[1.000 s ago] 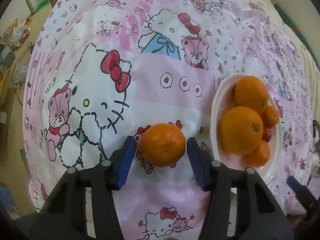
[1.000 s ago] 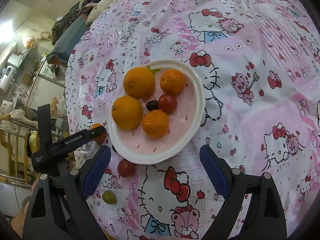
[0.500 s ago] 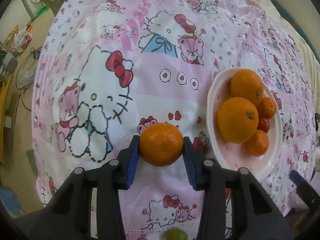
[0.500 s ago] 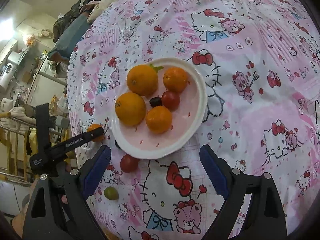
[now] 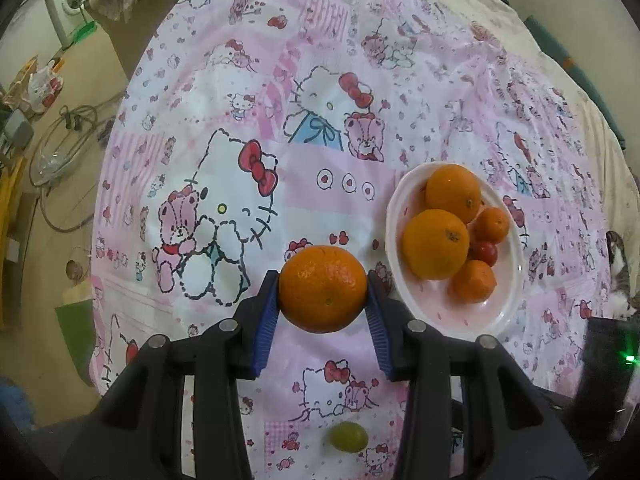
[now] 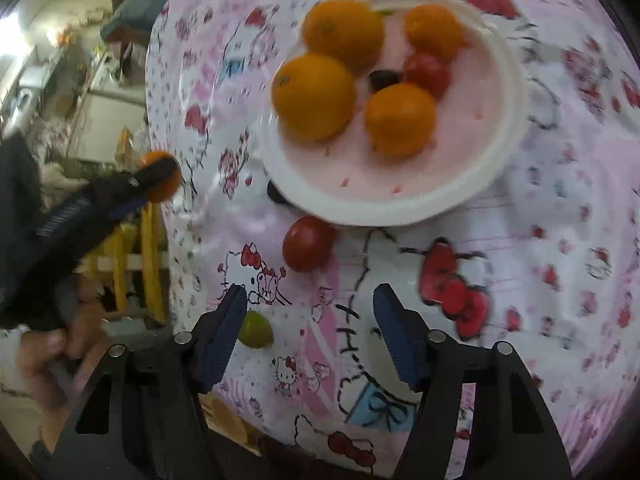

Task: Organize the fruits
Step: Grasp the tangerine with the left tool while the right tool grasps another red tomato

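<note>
My left gripper [image 5: 322, 300] is shut on an orange [image 5: 322, 289] and holds it above the cloth, left of the white plate [image 5: 508, 300]. The plate holds two big oranges, two small ones and a red tomato [image 5: 485, 253]. In the right wrist view my right gripper [image 6: 309, 312] is open and empty, low over the cloth. A loose red tomato [image 6: 307, 243] lies just ahead of it, near the plate [image 6: 400, 208]. A green grape [image 6: 255, 329] lies by its left finger. The left gripper with the orange [image 6: 158, 176] shows at the left.
A pink Hello Kitty cloth [image 5: 224, 184] covers the round table. A dark fruit [image 6: 383, 79] lies in the plate and another dark bit [image 6: 276, 196] peeks from under its rim. The green grape [image 5: 348, 436] lies below my left gripper. Room clutter lies beyond the table's left edge.
My left gripper shut on the orange and lifted it off the cloth. My right gripper moved down and forward toward the loose tomato, and its jaws narrowed.
</note>
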A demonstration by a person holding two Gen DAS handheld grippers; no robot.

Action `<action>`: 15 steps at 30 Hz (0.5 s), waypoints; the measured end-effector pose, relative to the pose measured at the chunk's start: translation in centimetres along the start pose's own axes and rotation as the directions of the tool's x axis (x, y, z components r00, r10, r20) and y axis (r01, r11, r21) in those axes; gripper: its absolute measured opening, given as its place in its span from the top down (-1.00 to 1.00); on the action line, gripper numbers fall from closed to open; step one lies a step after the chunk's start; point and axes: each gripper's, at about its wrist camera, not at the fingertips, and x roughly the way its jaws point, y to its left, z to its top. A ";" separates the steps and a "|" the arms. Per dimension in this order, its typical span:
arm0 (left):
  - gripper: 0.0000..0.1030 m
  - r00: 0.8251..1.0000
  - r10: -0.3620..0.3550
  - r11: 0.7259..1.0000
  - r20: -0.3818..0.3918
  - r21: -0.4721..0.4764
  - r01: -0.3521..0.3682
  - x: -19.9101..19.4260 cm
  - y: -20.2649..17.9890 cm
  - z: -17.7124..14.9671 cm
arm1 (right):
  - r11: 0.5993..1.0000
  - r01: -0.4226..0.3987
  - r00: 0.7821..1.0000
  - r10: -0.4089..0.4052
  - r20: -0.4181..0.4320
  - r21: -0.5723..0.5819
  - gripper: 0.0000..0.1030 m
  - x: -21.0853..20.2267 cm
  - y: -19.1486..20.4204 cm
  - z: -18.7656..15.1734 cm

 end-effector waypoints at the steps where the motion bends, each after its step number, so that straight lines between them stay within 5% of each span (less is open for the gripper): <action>1: 0.28 1.000 -0.001 1.000 0.001 0.001 0.001 -0.1 0.1 0.0 | 1.000 0.015 1.000 -0.015 -0.004 -0.008 -0.27 0.5 0.3 0.1; 9: 0.27 1.000 -0.005 1.000 -0.006 -0.020 0.005 -0.3 1.0 0.2 | 0.982 0.164 0.986 -0.166 -0.021 -0.098 0.06 4.6 2.8 1.8; 11: 0.28 1.000 -0.005 1.000 -0.012 -0.023 0.005 -0.1 1.1 0.1 | 0.971 0.201 0.979 -0.203 -0.003 -0.128 0.27 4.7 3.1 1.9; 15: 0.27 1.000 0.002 1.000 -0.019 -0.018 -0.003 0.2 1.0 -0.1 | 0.973 0.192 0.981 -0.193 0.000 -0.130 0.33 4.5 2.8 1.9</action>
